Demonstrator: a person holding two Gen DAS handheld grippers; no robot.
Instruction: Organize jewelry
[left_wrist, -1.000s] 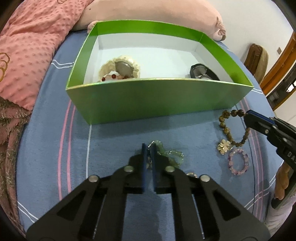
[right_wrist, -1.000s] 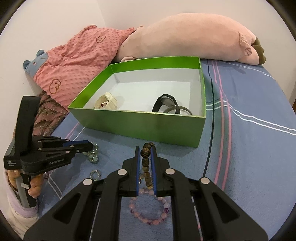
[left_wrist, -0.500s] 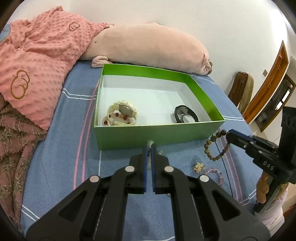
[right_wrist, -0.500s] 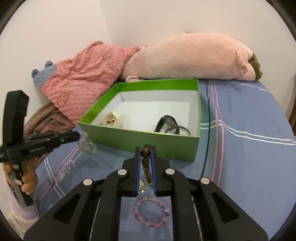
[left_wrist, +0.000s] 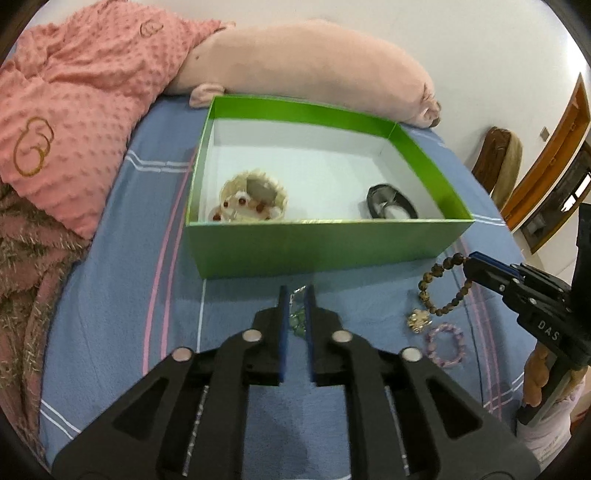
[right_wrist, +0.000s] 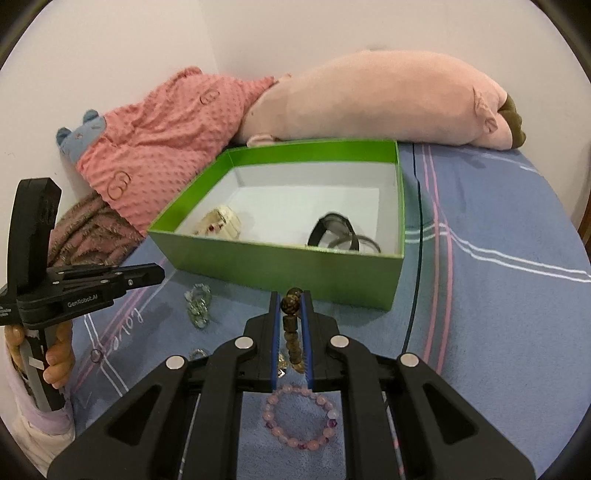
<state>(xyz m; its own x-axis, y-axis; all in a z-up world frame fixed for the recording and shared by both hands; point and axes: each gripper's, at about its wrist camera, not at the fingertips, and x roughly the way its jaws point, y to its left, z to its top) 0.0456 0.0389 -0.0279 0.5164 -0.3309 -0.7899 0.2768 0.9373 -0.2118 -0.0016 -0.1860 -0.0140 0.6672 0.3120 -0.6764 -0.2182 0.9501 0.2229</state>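
Blue striped bedsheet (left_wrist: 110, 295) under everything, pink plush pig and pink blanket along the far side of the green box (left_wrist: 325, 251).

Roughly half done, judging by the count. Already inside the box: cream bracelet with red beads (left_wrist: 255, 199) toward its left end, black band (left_wrist: 391, 201) toward its right end.

Still outside, all on the sheet in front of the box's near wall:
- pale green bracelet (right_wrist: 197, 306), lying loose near the left half of that wall
- pink bead bracelet (right_wrist: 299, 417), farther out from the box
- gold flower trinket (left_wrist: 419, 319), just beside the pink one
- two small rings, hard to make out

Left gripper (left_wrist: 295, 290): narrowly parted, pinching nothing, hovering over the pale green bracelet.

Right gripper (right_wrist: 291, 295): pressed onto the brown bead bracelet (left_wrist: 443, 288), loop dangling off the sheet, just short of the box's near right corner.

Probably next: carry over the wall and release. After that, four or five pieces left to collect.
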